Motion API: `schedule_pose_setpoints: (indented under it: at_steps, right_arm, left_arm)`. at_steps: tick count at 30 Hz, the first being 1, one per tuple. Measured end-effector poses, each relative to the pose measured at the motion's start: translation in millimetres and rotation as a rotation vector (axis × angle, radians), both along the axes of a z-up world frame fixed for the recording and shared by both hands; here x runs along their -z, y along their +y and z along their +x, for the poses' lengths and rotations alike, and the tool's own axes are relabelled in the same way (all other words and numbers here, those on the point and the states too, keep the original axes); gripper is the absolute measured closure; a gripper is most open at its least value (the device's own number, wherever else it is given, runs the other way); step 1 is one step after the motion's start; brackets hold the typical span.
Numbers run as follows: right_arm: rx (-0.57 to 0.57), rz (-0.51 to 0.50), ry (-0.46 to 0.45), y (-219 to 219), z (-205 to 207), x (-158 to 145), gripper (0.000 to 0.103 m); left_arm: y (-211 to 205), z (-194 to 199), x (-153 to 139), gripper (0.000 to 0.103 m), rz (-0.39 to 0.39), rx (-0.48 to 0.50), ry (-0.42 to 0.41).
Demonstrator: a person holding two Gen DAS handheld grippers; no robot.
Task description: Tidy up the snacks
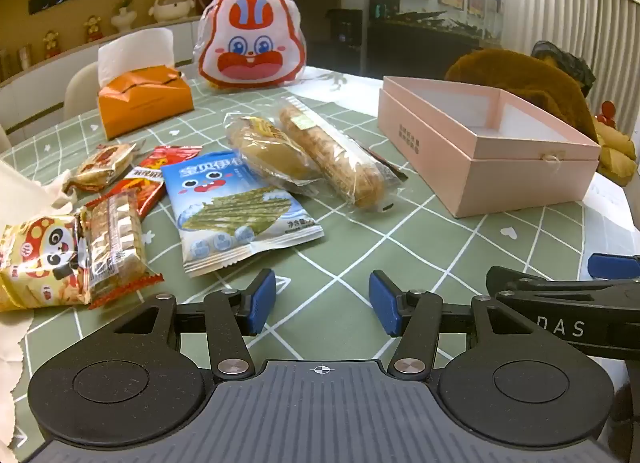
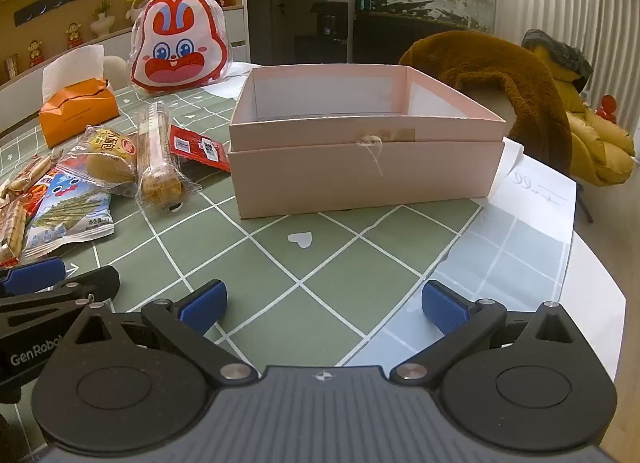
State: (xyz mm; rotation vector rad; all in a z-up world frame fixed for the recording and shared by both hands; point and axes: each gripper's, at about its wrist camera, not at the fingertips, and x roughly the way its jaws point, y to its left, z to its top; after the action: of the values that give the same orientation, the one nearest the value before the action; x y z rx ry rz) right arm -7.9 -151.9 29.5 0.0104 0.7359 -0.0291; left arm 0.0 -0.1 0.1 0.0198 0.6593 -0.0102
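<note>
Several snack packs lie on the green checked tablecloth (image 1: 400, 247): a blue seaweed pack (image 1: 236, 211), a bread bun pack (image 1: 268, 151), a long biscuit pack (image 1: 332, 155), a yellow panda pack (image 1: 36, 259), a wafer pack (image 1: 114, 243) and red packs (image 1: 152, 175). An open, empty pink box (image 1: 480, 147) stands to their right; it also shows in the right wrist view (image 2: 364, 151). My left gripper (image 1: 322, 301) is open and empty, near the seaweed pack. My right gripper (image 2: 322, 307) is open and empty, in front of the box.
An orange tissue box (image 1: 144, 99) and a rabbit-face bag (image 1: 252, 43) stand at the table's far side. A brown plush throw (image 2: 492, 67) lies over a chair behind the pink box. A white paper sheet (image 2: 540, 195) lies to the box's right. The table edge curves at right.
</note>
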Motion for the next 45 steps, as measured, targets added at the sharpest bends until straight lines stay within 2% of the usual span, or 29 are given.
schedule_pose_setpoints:
  at_steps: [2,45]
  right_arm:
    - [-0.001,0.008,0.021,-0.3,0.7,0.2,0.0]
    - [-0.001,-0.002,0.004,-0.2,0.2,-0.2,0.0]
  left_arm:
    - [0.3,0.0,-0.2,0.044,-0.013,0.0,-0.003]
    - [0.0,-0.1,-0.1,0.044,-0.006,0.0,-0.005]
